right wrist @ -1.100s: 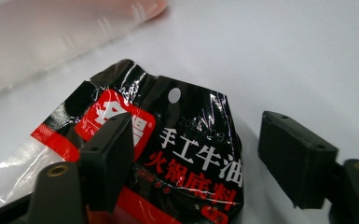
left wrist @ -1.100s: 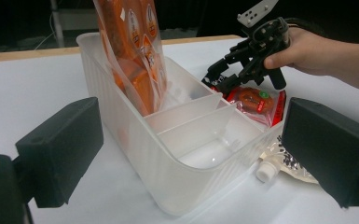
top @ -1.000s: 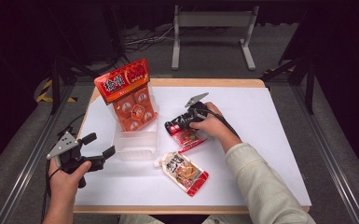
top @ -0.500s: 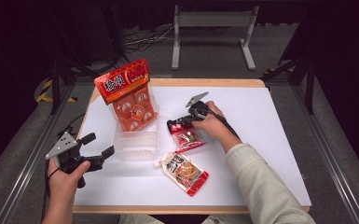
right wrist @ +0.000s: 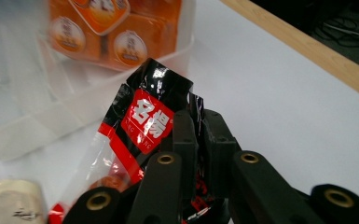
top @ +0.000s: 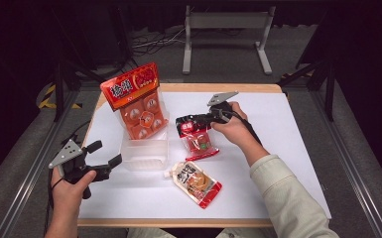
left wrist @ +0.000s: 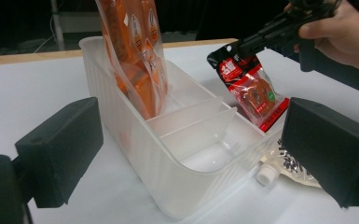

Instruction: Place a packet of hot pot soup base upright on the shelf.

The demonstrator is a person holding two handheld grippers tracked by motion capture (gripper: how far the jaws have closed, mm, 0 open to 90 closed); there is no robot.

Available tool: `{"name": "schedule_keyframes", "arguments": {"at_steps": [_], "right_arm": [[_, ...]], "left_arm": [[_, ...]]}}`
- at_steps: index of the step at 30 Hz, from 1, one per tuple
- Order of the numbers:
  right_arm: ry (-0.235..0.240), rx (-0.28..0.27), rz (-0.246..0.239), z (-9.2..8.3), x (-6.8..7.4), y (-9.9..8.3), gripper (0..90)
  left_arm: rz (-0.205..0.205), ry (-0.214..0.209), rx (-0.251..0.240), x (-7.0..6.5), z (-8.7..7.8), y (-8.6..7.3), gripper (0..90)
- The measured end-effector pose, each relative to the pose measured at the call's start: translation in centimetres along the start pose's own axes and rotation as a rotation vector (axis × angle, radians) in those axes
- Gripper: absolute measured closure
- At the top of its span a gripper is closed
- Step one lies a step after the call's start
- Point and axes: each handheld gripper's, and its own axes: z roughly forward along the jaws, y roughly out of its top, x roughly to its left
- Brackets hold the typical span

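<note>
Right hand-held gripper lifting the red-and-black pouch

My right hand-held gripper (top: pixel 187 120), jaws just closed, pinches the red-and-black pouch (top: pixel 198 140) by its top beside the clear bin (top: pixel 144 153), lower end near the tabletop (top: pixel 287 148); white characters on its red label. Left hand-held gripper (top: pixel 104 153) hovers level, jaws apart.

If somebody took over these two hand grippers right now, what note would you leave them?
Right gripper: jaws have just been closing, now shut on the top edge of the red-black packet, lifting it beside the clear bin.
Left gripper: open, holding nothing, near the bin.
Done: orange bag stands in the bin.
Left: probably the held packet, then the spouted pouch lying on the table.
</note>
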Motion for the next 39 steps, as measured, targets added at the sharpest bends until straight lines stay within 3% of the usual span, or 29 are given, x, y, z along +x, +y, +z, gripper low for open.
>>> {"name": "schedule_keyframes", "arguments": {"at_steps": [17, 26, 31, 35, 39], "right_arm": [[0.065, -0.128, -0.064, -4.4, 2.9, 1.6, 88.8], [0.076, -0.204, -0.07, -5.3, 2.9, 2.0, 89.0], [0.107, -0.281, -0.076, -5.8, 3.0, 2.3, 88.9], [0.114, -0.318, -0.084, -6.0, 3.0, 2.6, 89.0], [0.128, -0.349, -0.09, -6.1, 3.0, 3.0, 88.9]], "left_arm": [[0.0, -0.002, -0.003, -0.1, 0.1, 0.1, 6.2], [0.003, -0.004, -0.006, 0.0, 0.1, 0.1, 6.1], [-0.005, -0.007, -0.016, 0.1, 0.0, 0.1, 5.8], [-0.001, -0.037, -0.021, 0.3, -0.2, 0.0, 2.0], [-0.001, -0.024, -0.029, 0.4, -0.4, 0.0, 2.0]]}}
